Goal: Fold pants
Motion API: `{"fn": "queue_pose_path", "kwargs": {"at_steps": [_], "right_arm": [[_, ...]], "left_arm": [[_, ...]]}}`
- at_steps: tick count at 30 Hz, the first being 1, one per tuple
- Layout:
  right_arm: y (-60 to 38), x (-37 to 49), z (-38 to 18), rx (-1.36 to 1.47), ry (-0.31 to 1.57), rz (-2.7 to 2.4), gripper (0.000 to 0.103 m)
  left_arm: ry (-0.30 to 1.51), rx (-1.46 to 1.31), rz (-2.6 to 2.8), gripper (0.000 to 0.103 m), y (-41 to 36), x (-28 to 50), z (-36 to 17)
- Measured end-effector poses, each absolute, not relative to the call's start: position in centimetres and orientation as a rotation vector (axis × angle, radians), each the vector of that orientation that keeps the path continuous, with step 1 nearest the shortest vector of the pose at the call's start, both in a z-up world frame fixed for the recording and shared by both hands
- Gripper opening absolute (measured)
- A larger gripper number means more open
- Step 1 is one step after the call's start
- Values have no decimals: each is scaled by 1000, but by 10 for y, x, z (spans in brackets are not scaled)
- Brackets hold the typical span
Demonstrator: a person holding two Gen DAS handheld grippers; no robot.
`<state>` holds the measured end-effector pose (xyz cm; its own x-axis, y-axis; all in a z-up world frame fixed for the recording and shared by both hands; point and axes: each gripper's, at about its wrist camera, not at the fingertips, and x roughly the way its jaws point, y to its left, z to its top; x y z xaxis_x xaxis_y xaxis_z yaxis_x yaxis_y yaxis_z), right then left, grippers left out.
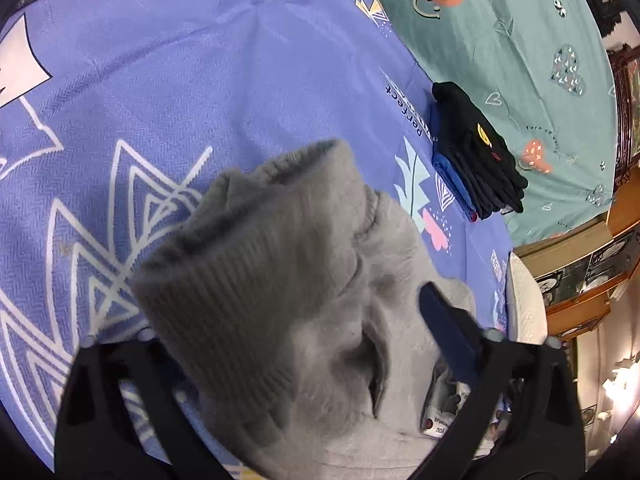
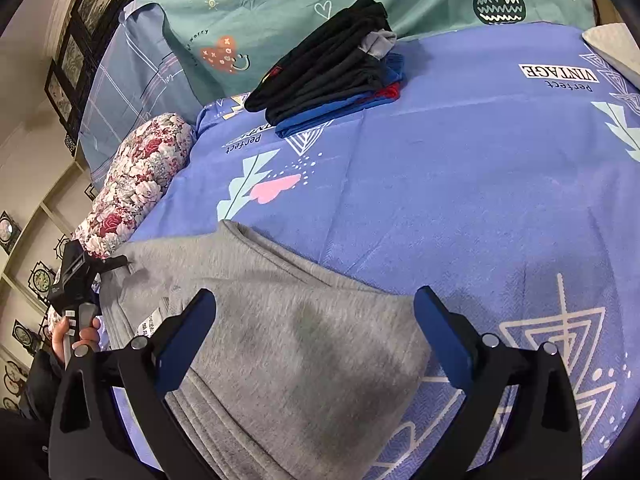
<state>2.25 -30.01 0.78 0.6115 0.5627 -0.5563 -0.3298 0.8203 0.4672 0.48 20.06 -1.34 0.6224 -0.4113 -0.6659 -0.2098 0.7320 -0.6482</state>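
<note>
While open | right hand-held gripper [image 2: 316,320] hovers over grey pants [image 2: 280,344]

The purple bedsheet [image 2: 460,160] reads "Perfect VINTAGE"; the green sheet [image 2: 280,8] has "worry"

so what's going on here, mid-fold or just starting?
Mid-fold, it looks like. A person with a gripper in each hand is working on grey sweatpants spread on a blue bedsheet. The left gripper has the ribbed cuff bunched between its jaws; whether it's clamped isn't clear. The right gripper hovers open over the grey fabric, holding nothing. A stack of folded dark clothes sits further back.
</note>
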Motion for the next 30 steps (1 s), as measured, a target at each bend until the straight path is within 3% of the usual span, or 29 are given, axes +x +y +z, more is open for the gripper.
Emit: {"fn": "queue_pose_path", "kwargs": {"at_steps": [1, 2, 9, 15, 16, 19, 21, 23, 24, 26, 30], "right_arm": [[-300, 23, 8, 335, 752, 526, 99], [-300, 23, 8, 336, 753, 528, 99], [-302, 26, 6, 346, 763, 526, 99], [-315, 26, 7, 412, 741, 526, 99], [-318, 25, 8, 427, 733, 528, 99], [-330, 22, 10, 491, 705, 528, 99], [-339, 19, 10, 539, 695, 527, 101], [-346, 14, 10, 581, 701, 540, 102], [-347, 11, 10, 595, 714, 570, 102], [-344, 5, 11, 610, 751, 634, 102], [-335, -4, 17, 697, 822, 781, 102]], "left_arm": [[930, -756, -129, 53, 195, 5, -16], [929, -759, -136, 47, 192, 3, -18], [788, -581, -147, 38, 154, -23, 36], [667, -234, -418, 37, 23, -51, 115], [694, -183, -475, 40, -10, -50, 113], [834, -88, -553, 62, -73, -33, 73], [937, -26, -554, 62, -100, -22, 41], [922, 49, -532, 65, -111, -28, 38], [911, 54, -548, 72, -110, -31, 44], [894, -3, -628, 97, -97, -40, 60], [834, 19, -725, 101, -92, -67, 84]]}}
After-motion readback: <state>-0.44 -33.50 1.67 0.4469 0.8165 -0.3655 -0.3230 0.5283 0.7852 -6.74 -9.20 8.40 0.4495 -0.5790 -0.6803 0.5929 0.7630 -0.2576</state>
